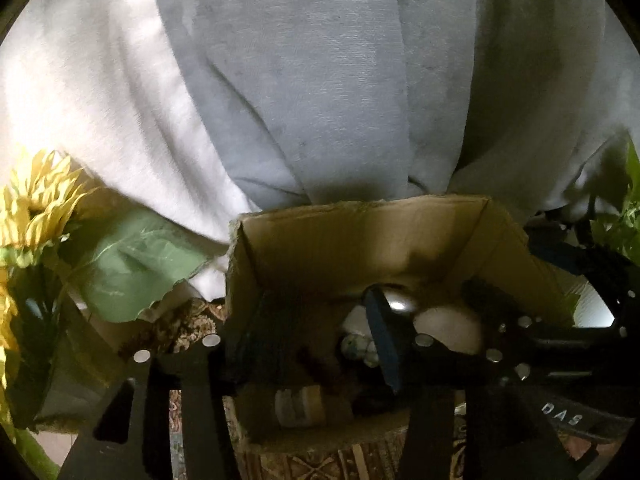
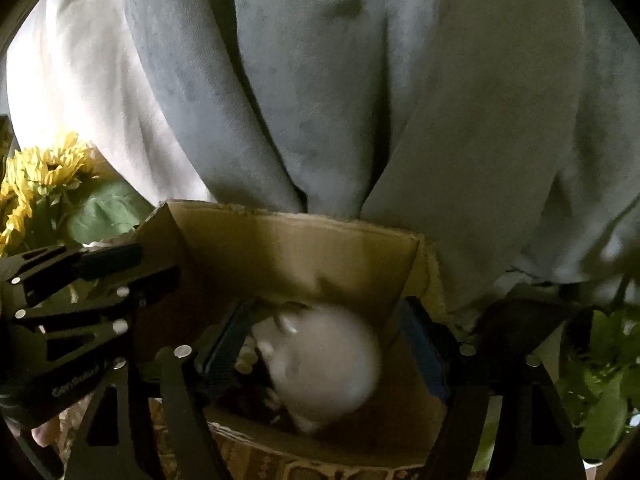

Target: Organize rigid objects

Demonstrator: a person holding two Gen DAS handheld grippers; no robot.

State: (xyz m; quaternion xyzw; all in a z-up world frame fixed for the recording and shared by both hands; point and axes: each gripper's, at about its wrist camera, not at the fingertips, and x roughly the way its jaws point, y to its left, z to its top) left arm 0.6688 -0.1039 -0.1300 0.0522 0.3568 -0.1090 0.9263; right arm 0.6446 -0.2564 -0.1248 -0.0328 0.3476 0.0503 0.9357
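An open cardboard box (image 1: 360,236) stands in front of me, also in the right wrist view (image 2: 296,248). Inside lie a small labelled bottle (image 1: 300,404), small pale items and a white round object (image 1: 448,326). My left gripper (image 1: 312,336) hangs open over the box; a small shiny thing (image 1: 396,304) shows beside its right finger (image 1: 382,332). My right gripper (image 2: 324,356) is open, jaws wide. The blurred white round object (image 2: 324,368) sits between its fingers without touching the pads. The left gripper's body (image 2: 80,304) shows at the left.
Grey and white curtains (image 1: 300,80) hang behind the box. Yellow artificial sunflowers (image 1: 36,204) with big green leaves stand at the left. Green foliage (image 2: 604,380) is at the right. The box rests on a patterned brown cloth (image 1: 320,460).
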